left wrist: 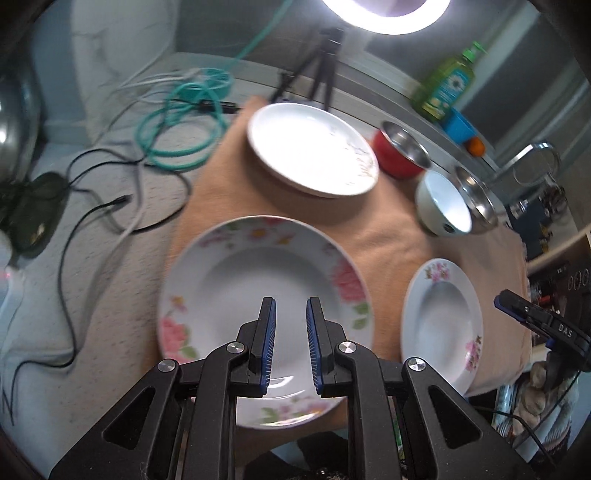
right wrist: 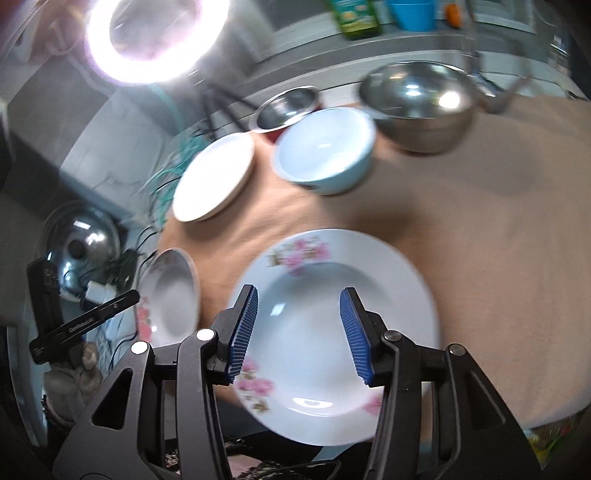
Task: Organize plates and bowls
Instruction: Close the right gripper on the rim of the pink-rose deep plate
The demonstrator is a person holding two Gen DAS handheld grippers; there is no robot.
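Note:
A large floral deep plate (left wrist: pixel 262 291) lies on the tan cloth (left wrist: pixel 388 229) right under my left gripper (left wrist: pixel 290 306), which is open and empty above its well. A smaller floral deep plate (left wrist: pixel 441 321) (right wrist: pixel 332 332) lies to the right; my right gripper (right wrist: pixel 298 299) hovers open and empty over it. A plain white plate (left wrist: pixel 314 147) (right wrist: pixel 214 177) lies farther back. A light blue bowl (left wrist: pixel 443 203) (right wrist: pixel 325 151), a steel bowl (left wrist: pixel 476 199) (right wrist: pixel 417 107) and a red steel-lined bowl (left wrist: pixel 402 153) (right wrist: pixel 286 109) stand at the back right.
Teal and black cables (left wrist: pixel 177 129) lie on the counter left of the cloth. A tripod (left wrist: pixel 321 70) and ring light (left wrist: pixel 388 11) stand behind. A green soap bottle (left wrist: pixel 447 85) and blue cup (left wrist: pixel 460 125) sit on the ledge. A pot lid (right wrist: pixel 79 243) lies far left.

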